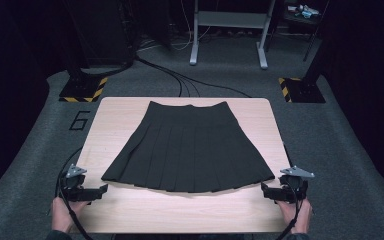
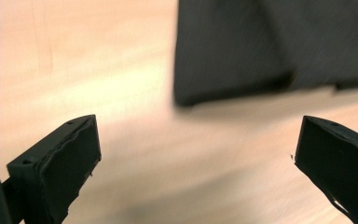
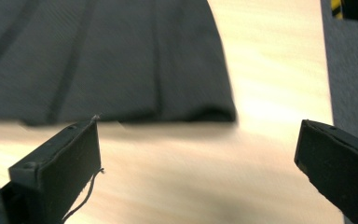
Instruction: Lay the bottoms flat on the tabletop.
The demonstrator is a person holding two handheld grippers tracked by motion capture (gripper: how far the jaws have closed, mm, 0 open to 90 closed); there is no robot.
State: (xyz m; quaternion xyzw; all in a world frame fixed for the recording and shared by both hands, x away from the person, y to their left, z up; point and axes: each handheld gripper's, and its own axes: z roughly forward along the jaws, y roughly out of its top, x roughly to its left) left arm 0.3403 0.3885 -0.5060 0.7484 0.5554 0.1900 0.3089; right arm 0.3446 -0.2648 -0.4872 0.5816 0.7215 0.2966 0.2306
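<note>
Left tool [image 1: 96,192] and right tool [image 1: 269,191] both gape wide, held low.

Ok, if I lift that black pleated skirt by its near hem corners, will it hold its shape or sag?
The black pleated fabric skirt lies flat and thin on the light wooden table, so it will probably droop between the two tongs. Its pleats look likely to fan open once lifted. Pushed, it would probably bunch rather than slide whole.

High view: overhead, facing forward-down on whole worktop [image 1: 110,210]. Gripper views: low, close, looking along worktop. All share black skirt [image 1: 190,147] near hem corners.
</note>
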